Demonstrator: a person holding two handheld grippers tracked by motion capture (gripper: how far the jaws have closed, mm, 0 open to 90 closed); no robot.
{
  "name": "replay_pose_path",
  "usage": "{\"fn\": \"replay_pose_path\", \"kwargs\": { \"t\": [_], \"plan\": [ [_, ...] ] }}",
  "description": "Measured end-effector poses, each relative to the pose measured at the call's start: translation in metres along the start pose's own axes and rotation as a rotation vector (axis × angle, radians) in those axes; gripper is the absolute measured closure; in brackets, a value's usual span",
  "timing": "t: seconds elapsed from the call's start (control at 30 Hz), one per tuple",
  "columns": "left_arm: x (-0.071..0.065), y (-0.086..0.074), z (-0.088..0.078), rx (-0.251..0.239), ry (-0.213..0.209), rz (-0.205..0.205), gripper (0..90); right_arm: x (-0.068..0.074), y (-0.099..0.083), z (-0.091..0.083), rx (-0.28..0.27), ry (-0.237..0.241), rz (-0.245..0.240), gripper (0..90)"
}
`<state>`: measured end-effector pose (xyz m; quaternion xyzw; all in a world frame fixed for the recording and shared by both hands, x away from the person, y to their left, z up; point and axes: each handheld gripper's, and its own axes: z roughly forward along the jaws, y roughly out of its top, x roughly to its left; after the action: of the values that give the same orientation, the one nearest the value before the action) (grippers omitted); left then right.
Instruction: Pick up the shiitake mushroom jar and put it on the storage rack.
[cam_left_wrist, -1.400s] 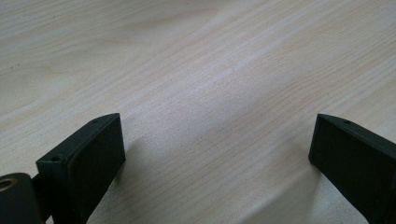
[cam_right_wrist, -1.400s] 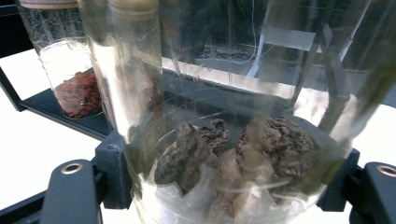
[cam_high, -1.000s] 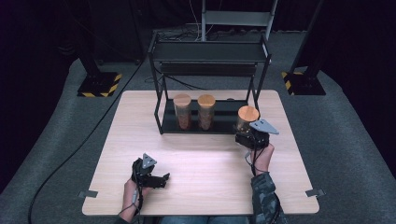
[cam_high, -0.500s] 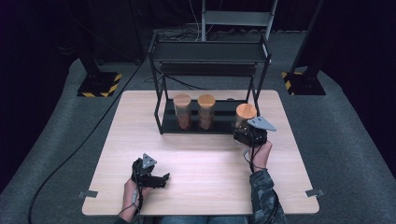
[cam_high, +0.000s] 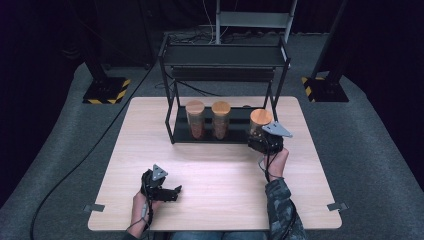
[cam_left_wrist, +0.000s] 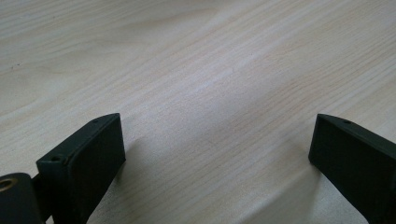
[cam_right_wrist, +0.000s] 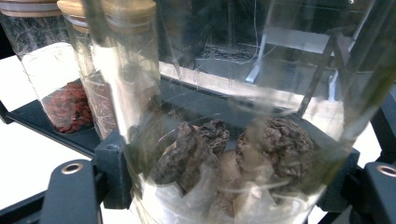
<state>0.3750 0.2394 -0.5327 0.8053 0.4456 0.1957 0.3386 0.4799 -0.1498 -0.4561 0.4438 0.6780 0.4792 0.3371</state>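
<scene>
The jaws of the right gripper (cam_high: 263, 141) are closed on a glass jar (cam_right_wrist: 233, 154) with a wooden lid (cam_high: 260, 116), one pad on each side of its lower wall, as the right gripper view shows; brown, wrinkled lumps lie in the jar's bottom between them. The jar stands upright, its long axis vertical, so the jaws cross it level and it sits squarely between them, pressed on both sides. In the high view the jar is at the right end of the black rack (cam_high: 225, 55), beside the rack's right front leg and just off the right end of the lower shelf (cam_high: 235, 131). Whether its base rests on the shelf, on the table (cam_high: 215, 195) or hangs free cannot be told. Two more jars, the middle jar (cam_high: 220, 120) and the left jar (cam_high: 195, 119), stand on that shelf to its left. The coming move probably turns on this: the free shelf space lies to the jar's left, next to the middle jar, and the leg stands close by.

The left gripper (cam_high: 167, 192) rests near the table's front edge, well apart from the rack, its jaws wide apart over bare wood with nothing between them. The right hand (cam_high: 275, 160) is far nearer.
</scene>
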Motion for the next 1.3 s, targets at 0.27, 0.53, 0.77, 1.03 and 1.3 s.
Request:
{"fn": "replay_pose_path", "kwargs": {
  "t": [0.27,0.53,0.77,1.03,1.3],
  "plan": [
    [0.000,0.000,0.000,0.000,0.000,0.000,2.9,-0.001,0.001,0.005,0.003,-0.002,0.008,24.8],
    [0.000,0.000,0.000,0.000,0.000,0.000,2.8,-0.002,0.001,0.011,0.013,-0.004,0.007,24.8],
    [0.000,0.000,0.000,0.000,0.000,0.000,2.8,-0.002,0.003,0.016,0.017,-0.005,0.008,24.8],
    [0.000,0.000,0.000,0.000,0.000,0.000,2.8,-0.002,0.004,0.022,0.024,-0.008,0.009,24.8],
    [0.000,0.000,0.000,0.000,0.000,0.000,2.9,-0.003,0.005,0.027,0.030,-0.010,0.008,24.8]
  ]
}}
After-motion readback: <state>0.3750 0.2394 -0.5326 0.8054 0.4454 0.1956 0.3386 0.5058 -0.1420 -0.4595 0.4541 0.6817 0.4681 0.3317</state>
